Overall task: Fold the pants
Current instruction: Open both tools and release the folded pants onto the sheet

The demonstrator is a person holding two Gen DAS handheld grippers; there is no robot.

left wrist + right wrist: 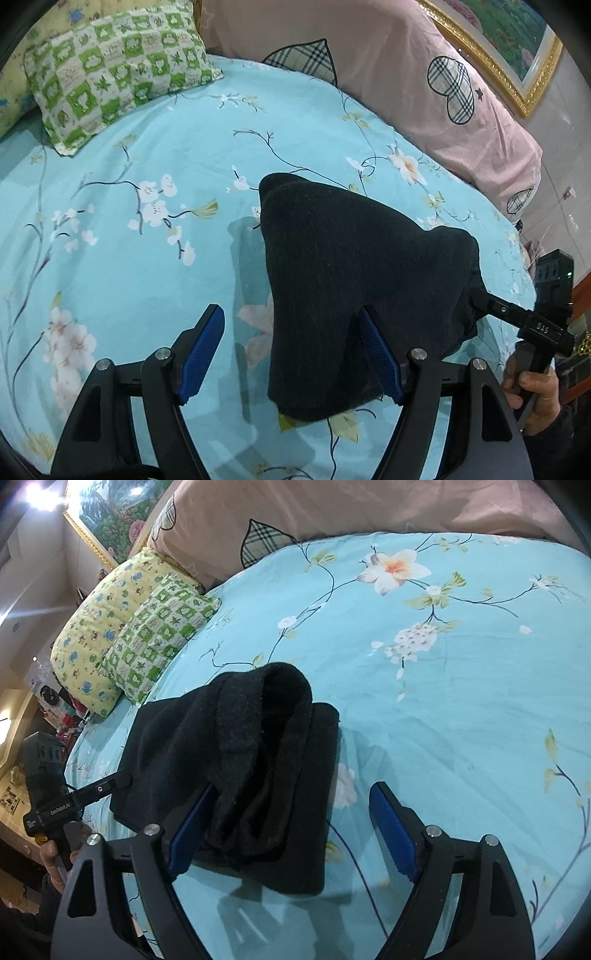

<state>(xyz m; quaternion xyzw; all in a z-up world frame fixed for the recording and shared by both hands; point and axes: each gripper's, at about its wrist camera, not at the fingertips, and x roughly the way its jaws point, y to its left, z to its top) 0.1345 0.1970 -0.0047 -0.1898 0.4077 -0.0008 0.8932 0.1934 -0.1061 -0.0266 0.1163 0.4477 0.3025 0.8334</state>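
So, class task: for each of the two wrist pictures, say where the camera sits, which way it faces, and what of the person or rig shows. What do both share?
Left wrist: on the left gripper, facing along its open fingers at the black pants; the right gripper and a hand show.
Right wrist: on the right gripper, fingers open, facing the pants; the left gripper shows.
Shared: pants, blue floral sheet, green checked pillow.

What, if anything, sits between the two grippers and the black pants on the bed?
Nothing visible. The black pants already drape over the inner finger of each open gripper: left gripper and right gripper. Only the blue floral bedsheet lies around them; the green checked pillow is well off by the headboard.
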